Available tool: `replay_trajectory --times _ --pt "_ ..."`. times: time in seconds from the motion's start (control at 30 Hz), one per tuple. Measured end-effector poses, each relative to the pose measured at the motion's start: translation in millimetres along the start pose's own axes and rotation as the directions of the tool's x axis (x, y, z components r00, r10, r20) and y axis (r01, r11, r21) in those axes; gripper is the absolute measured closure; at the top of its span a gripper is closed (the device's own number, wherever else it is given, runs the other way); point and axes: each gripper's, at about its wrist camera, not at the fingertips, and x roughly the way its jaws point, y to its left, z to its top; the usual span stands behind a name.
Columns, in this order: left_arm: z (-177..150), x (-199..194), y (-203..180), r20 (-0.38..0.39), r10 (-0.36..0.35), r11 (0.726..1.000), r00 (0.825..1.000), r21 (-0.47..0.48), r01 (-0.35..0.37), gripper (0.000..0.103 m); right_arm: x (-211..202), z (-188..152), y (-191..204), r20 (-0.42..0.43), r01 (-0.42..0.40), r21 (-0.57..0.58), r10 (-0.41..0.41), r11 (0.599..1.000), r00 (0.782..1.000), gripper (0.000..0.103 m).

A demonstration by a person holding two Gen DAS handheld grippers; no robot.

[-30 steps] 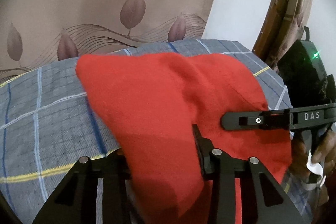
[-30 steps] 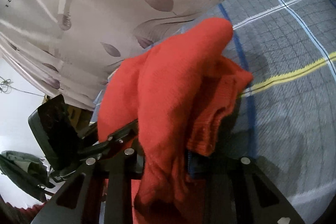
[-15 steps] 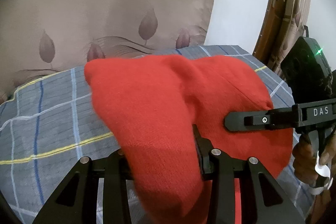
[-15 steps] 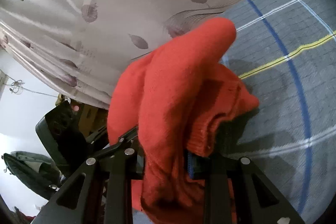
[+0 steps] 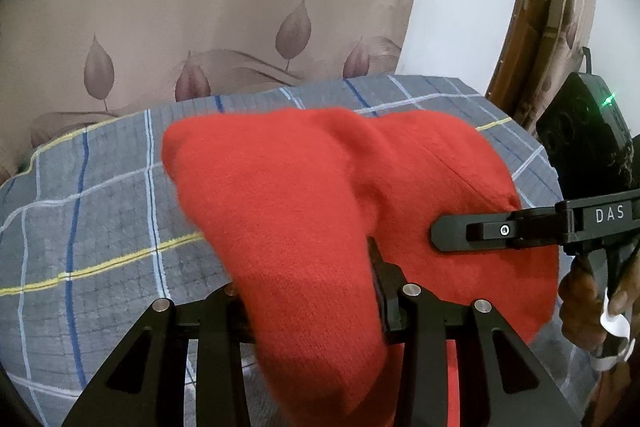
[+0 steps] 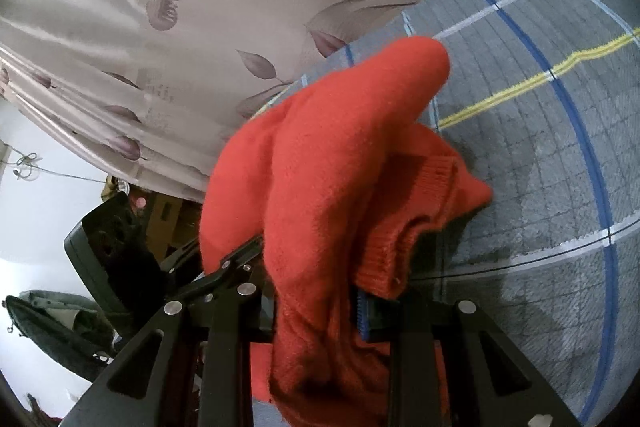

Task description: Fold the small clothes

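Observation:
A red knit garment (image 5: 312, 211) hangs bunched between both grippers, held above a grey plaid bed sheet (image 5: 100, 219). My left gripper (image 5: 316, 291) is shut on one edge of it; the cloth drapes over the fingers and hides the tips. My right gripper (image 6: 340, 303) is shut on the other edge, near the ribbed hem (image 6: 400, 251). The right gripper (image 5: 492, 231) also shows from the side in the left wrist view, clamped on the garment. The left gripper (image 6: 228, 267) shows in the right wrist view at lower left.
A beige leaf-print curtain (image 5: 200, 7) hangs behind the bed. A white wall (image 5: 460, 7) and a brown wooden door frame (image 5: 532, 27) stand at the right. Dark clutter (image 6: 48, 327) lies at the lower left of the right wrist view.
Both grippers have lifted the red garment higher and tilted up; more curtain and more sheet show beneath and behind it. Both grips are unchanged.

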Motion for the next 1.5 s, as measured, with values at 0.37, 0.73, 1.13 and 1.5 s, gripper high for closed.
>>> replay_trajectory --times 0.37,0.73,1.13,1.5 --pt "-8.4 11.4 49.9 -0.035 -0.127 0.977 0.991 -0.179 0.119 0.041 7.7 -0.2 -8.8 -0.028 0.035 -0.032 -0.036 0.999 0.999 0.073" --pt "-22.3 36.0 61.5 -0.130 -0.415 0.896 0.901 -0.231 0.379 0.027 15.7 -10.5 -25.5 -0.127 -0.011 -0.061 0.003 0.998 0.992 0.050" --pt "-16.8 36.1 45.4 -0.058 -0.328 0.930 0.943 -0.194 0.312 0.057 34.1 -7.4 -22.2 -0.099 -0.052 -0.071 0.045 0.996 0.994 0.082" --pt "-17.6 -30.0 7.4 0.026 -0.124 0.992 0.992 -0.028 0.125 0.060 7.8 -28.1 44.7 -0.025 0.076 -0.214 -0.083 0.974 0.996 0.082"
